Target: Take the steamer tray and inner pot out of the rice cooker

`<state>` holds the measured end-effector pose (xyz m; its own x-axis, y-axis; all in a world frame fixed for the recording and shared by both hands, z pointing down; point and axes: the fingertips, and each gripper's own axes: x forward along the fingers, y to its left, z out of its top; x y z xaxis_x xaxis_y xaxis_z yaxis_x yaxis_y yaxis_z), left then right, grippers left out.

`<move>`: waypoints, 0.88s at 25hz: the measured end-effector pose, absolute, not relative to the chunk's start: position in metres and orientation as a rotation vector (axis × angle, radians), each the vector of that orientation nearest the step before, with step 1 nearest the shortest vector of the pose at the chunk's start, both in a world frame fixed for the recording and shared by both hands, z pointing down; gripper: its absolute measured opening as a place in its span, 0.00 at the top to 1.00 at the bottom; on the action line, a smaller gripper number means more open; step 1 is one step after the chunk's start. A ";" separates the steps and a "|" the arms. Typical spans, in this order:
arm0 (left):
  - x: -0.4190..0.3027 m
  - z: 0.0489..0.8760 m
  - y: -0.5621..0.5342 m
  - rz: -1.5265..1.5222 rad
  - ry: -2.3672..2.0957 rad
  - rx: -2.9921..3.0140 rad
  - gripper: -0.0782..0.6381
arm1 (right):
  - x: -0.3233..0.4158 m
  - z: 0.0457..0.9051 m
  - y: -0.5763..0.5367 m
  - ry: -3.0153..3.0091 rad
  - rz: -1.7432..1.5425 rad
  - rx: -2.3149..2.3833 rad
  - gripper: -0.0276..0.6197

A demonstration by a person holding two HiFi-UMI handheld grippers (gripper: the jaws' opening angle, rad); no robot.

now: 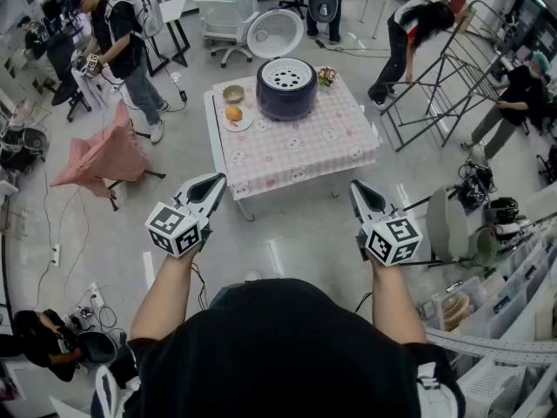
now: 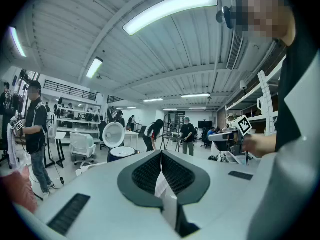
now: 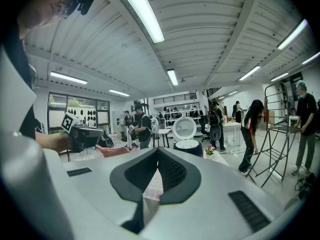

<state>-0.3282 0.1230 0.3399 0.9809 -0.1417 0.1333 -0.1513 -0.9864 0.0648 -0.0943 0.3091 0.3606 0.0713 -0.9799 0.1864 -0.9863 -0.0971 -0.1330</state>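
A dark blue rice cooker [image 1: 285, 94] stands at the far side of a low table [image 1: 296, 146] with a pink checked cloth. Its white lid [image 1: 275, 32] is swung up and open. A white perforated steamer tray [image 1: 288, 76] sits in its top. My left gripper [image 1: 213, 182] and right gripper [image 1: 357, 189] are held level in front of the table, well short of the cooker, both shut with nothing between the jaws. The left gripper view shows the cooker [image 2: 122, 153] far off beyond the closed left gripper [image 2: 161, 154]. In the right gripper view the cooker [image 3: 188, 146] is small beyond the closed right gripper [image 3: 158, 151].
On the table lie a plate with an orange [image 1: 234, 114], a small bowl [image 1: 233, 93] and a small bunch of flowers [image 1: 326, 76]. A pink-draped chair [image 1: 104, 155] stands left of the table, a metal rack [image 1: 452, 77] to the right, a fan [image 1: 448, 225] near my right side. Several people work around the room.
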 end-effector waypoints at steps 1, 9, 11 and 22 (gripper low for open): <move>-0.326 0.338 0.124 0.196 -0.222 3.054 0.86 | -0.096 0.361 0.310 -2.092 0.356 2.278 0.95; -0.318 0.344 0.135 0.188 -0.201 3.040 0.86 | -0.104 0.361 0.317 -2.085 0.357 2.285 0.95; -0.316 0.342 0.139 0.187 -0.190 3.044 0.86 | -0.103 0.361 0.320 -2.076 0.364 2.301 0.95; -0.307 0.341 0.139 0.203 -0.242 3.044 0.85 | -0.098 0.353 0.326 -2.096 0.318 2.319 0.81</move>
<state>-0.3073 0.1388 0.3408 0.9787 -0.1516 0.1383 -0.1623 -0.9843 0.0698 -0.0983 0.3262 0.3527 0.0895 -0.9847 0.1493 -0.9847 -0.1100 -0.1352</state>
